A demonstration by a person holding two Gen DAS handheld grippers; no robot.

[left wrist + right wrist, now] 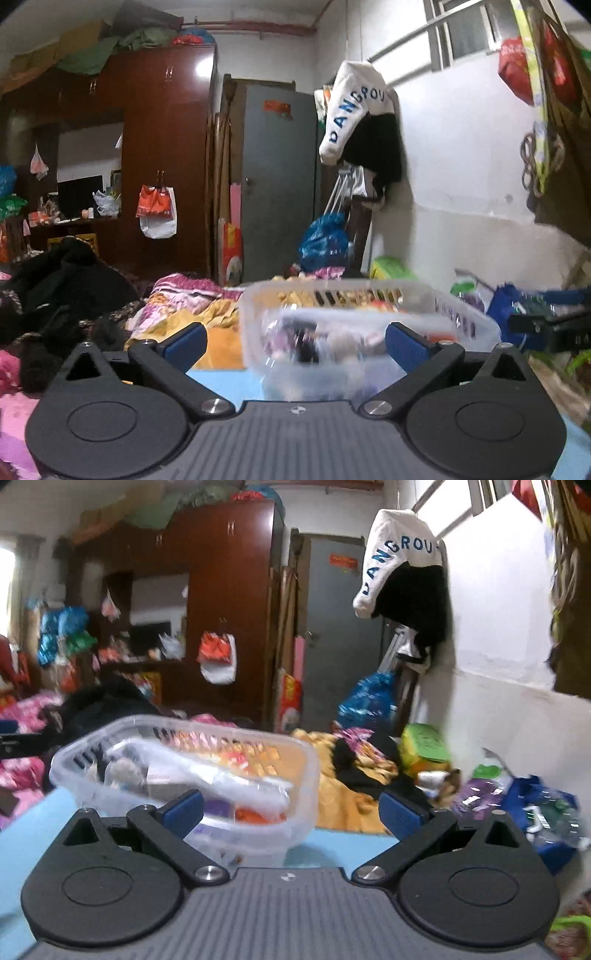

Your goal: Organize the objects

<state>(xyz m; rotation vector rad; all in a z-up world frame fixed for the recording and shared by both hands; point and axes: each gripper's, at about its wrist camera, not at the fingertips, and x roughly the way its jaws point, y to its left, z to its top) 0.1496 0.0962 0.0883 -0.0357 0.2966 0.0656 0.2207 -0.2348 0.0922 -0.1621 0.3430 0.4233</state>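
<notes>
A clear plastic basket (469, 317) with slotted walls stands on a light blue surface (221, 384). It holds small mixed items and a white plastic packet (236, 779). My left gripper (293, 341) is open and empty, its blue pads level with the basket's near wall. My right gripper (291, 810) is open and empty; the basket (306, 760) lies ahead and left of it, its left pad (184, 810) in front of the near rim. The right gripper also shows at the right edge of the left wrist view (546, 325).
Colourful bedding and dark clothes (74, 280) are heaped behind the basket. A brown wardrobe (166, 155) and grey door (277, 184) stand at the back. Bags and bottles (546, 812) lie at the right by the white wall (498, 627).
</notes>
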